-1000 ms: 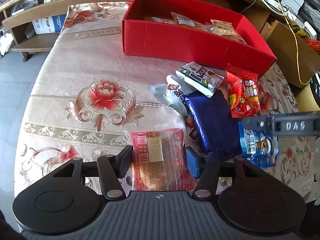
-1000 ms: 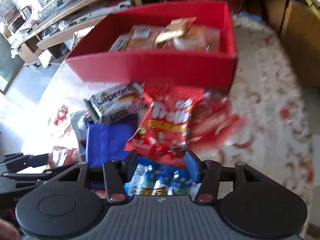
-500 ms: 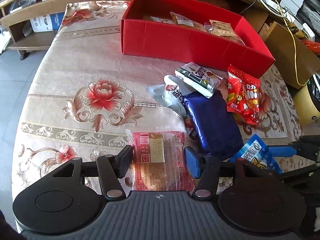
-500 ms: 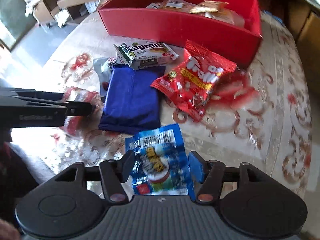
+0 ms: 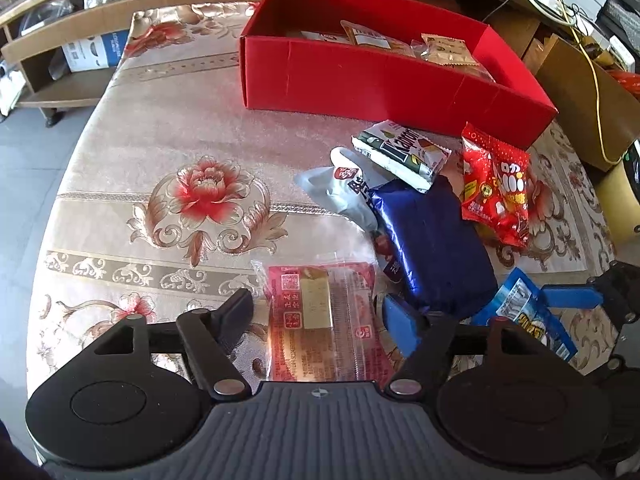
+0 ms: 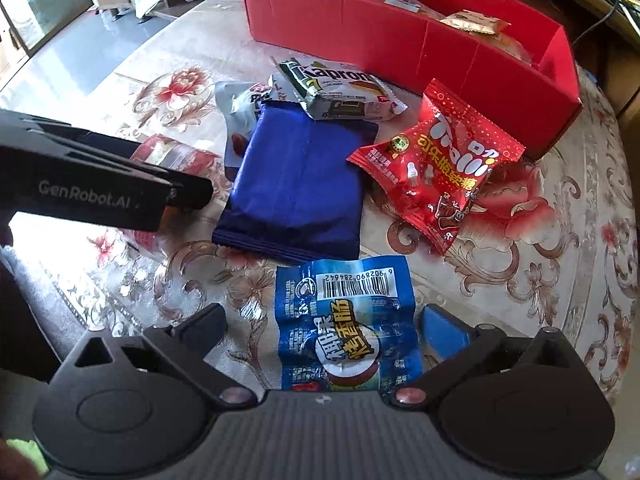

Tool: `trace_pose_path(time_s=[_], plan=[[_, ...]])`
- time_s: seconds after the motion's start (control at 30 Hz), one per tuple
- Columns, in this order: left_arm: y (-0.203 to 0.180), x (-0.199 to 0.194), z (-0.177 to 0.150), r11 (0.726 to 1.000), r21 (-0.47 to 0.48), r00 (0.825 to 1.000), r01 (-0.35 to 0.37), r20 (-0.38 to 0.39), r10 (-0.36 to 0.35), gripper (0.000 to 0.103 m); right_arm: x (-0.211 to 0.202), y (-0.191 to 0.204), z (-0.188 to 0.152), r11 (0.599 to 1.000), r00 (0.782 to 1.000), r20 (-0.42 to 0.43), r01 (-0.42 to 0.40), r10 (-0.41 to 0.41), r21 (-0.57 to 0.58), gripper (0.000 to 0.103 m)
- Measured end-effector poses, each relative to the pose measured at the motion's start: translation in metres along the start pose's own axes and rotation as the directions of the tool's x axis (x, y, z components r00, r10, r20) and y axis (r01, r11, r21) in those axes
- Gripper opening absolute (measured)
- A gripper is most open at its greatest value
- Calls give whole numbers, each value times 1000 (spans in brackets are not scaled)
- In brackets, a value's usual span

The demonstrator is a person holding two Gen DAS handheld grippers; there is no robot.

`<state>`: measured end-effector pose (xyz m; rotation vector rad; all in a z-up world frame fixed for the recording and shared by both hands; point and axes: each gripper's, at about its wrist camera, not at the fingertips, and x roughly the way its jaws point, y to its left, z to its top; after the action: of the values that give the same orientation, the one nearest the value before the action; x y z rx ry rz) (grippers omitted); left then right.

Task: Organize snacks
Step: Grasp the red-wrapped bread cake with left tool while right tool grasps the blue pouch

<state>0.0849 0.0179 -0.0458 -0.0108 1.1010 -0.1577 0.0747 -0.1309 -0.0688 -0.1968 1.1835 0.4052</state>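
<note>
Loose snacks lie on a floral tablecloth in front of a red box [image 5: 384,80] that holds several packets. My left gripper [image 5: 318,314] is open, its fingers on either side of a red-and-clear cake packet [image 5: 320,324] lying flat. My right gripper [image 6: 320,324] is open around a blue packet [image 6: 348,320] with a barcode, also flat on the cloth. Beyond lie a dark blue pouch [image 6: 296,184], a red gummy bag [image 6: 436,172], a Kaproni wafer pack [image 6: 340,92] and a grey-white pouch [image 6: 236,108] partly under the others.
The red box [image 6: 400,32] stands at the far side of the table. Wooden shelves [image 5: 60,60] are behind on the left, a cardboard box [image 5: 580,92] and yellow cable on the right. The left gripper's body [image 6: 100,184] crosses the right wrist view.
My right gripper has pulled back and lowered, so the blue barcode packet now sits between its wider-spread fingers. My left gripper has barely moved around the cake packet.
</note>
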Motion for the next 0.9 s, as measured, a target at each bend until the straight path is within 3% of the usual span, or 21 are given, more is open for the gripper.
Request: trace_pose_path(time_s=[0.07,0.13,0.2,0.37,0.9], plan=[[-2,-1,-2,1000,24,1000,-14,-1,14,68,-4,-1,-4,1000,1000,5,14,-14,0,95],[-4,-3,-3,999,36,1000,-17,-4,17,64,-12,-2,-8,1000,1000,15,22,-22,-9,76],[-6,-4,-5,999,44,1000,-22,-6,23,64,-20,-5,-10,1000,999,27,22,-22,-4,68],[-7,-9,-7,999,43,1000,-18,-5,19,63,-27,-7,-13,1000,999,36,27,-26,-13,67],[-7,-34,8,999,12,996,42,77,-43,63,-57,-28,8,994,986,166,-20,2,105,67]])
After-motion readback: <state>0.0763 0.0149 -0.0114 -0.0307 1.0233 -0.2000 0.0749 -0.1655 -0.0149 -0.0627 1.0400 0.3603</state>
